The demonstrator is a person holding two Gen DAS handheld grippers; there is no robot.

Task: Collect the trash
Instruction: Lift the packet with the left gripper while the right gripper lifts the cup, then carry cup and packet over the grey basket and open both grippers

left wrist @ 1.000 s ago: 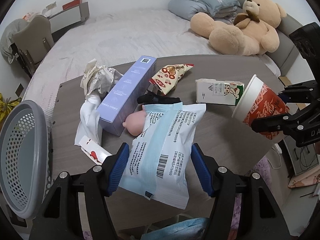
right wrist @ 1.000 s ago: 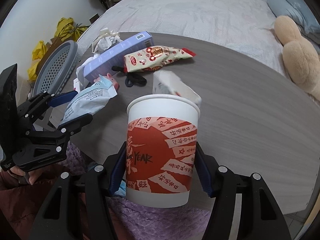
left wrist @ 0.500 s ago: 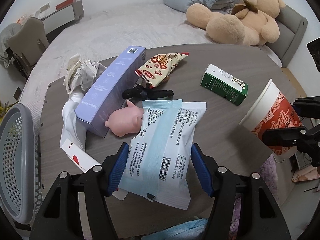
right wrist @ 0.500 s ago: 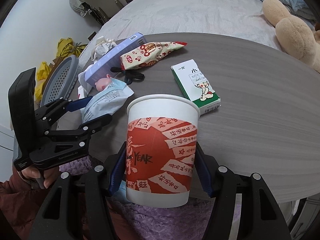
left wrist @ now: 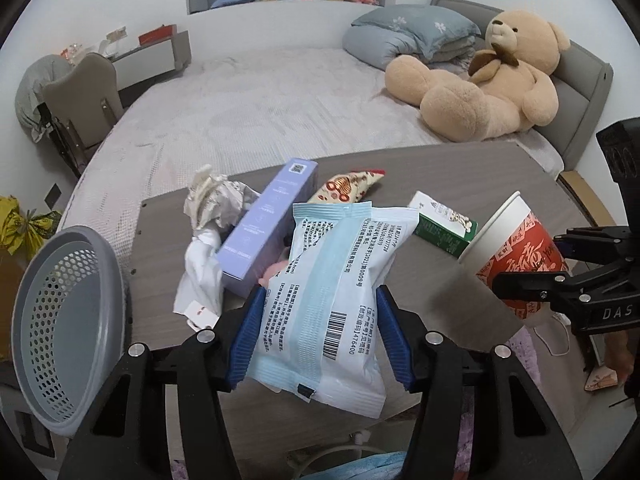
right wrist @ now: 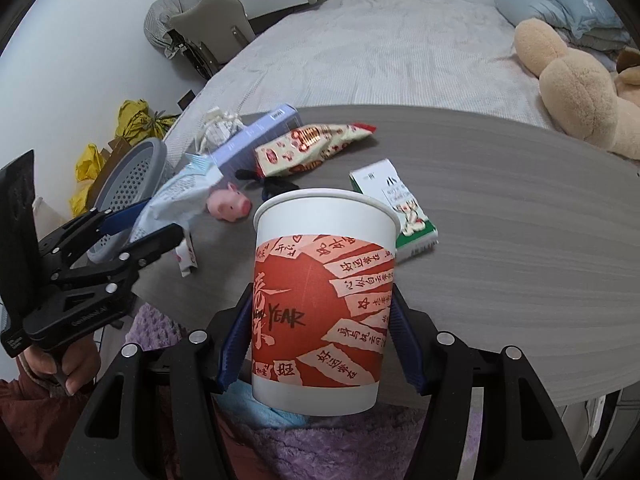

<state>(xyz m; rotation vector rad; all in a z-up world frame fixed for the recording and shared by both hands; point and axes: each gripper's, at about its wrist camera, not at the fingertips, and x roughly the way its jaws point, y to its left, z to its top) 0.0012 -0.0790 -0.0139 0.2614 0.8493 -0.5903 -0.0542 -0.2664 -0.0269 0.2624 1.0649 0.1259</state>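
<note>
My left gripper is shut on a white and light-blue plastic packet, held above the near edge of the grey table; it also shows in the right wrist view. My right gripper is shut on a red and white paper cup, upright, off the table's near edge; the cup also shows at the right of the left wrist view. A grey perforated basket stands at the table's left end.
On the table lie a lavender box, crumpled paper, a white tissue, a snack wrapper, a green and white carton, a pink pig toy and a black hair tie. A bed with a teddy bear lies behind.
Both grippers have tilted up and drawn back from the table, still holding the packet and the cup. The basket now shows closer at the left.
</note>
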